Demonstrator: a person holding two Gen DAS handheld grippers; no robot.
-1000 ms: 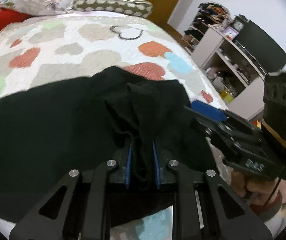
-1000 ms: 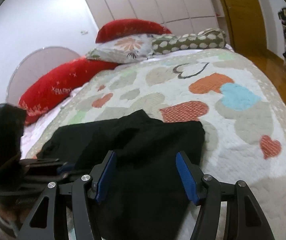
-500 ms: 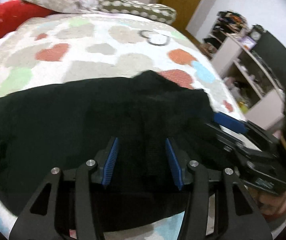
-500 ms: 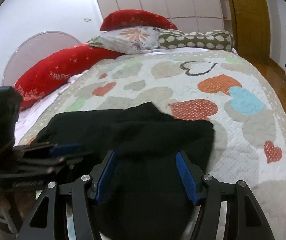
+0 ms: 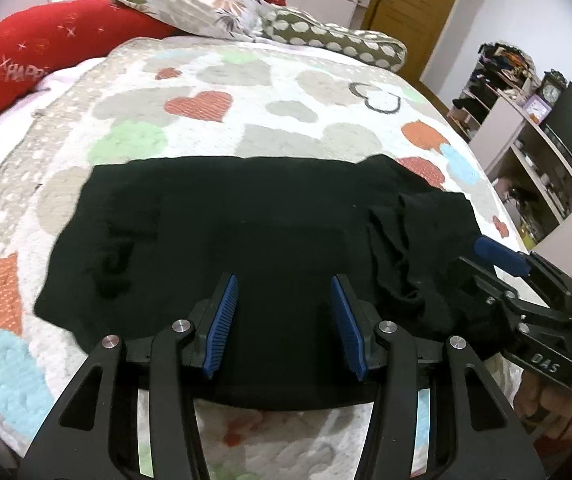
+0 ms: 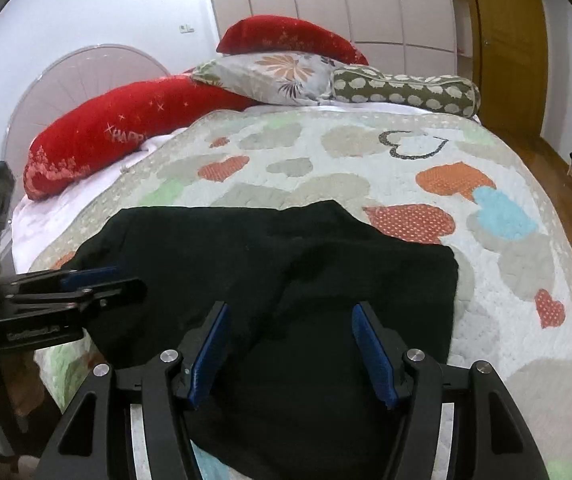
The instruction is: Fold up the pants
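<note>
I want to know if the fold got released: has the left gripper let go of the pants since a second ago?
Yes. The left gripper has opened and drawn back toward the bed's near edge; the black pants now lie flat on the quilt.

A big bed [image 6: 505, 280] fills the room. Its white quilt [image 5: 286, 136] has hearts in red, orange, blue, green and grey. At the head lie two red pillows [image 6: 118, 132], a flowery pillow [image 6: 278, 76] and a long green pillow with white spots [image 6: 405, 90]. Behind them is a round white headboard [image 6: 78, 76] and white closet doors [image 6: 325, 0]. The walls are white. A brown wooden door [image 6: 505, 40] stands to the right, by a wooden floor [image 6: 549, 156]. White shelves [image 5: 525, 160] hold many small things and a clock [image 5: 551, 90].
</note>
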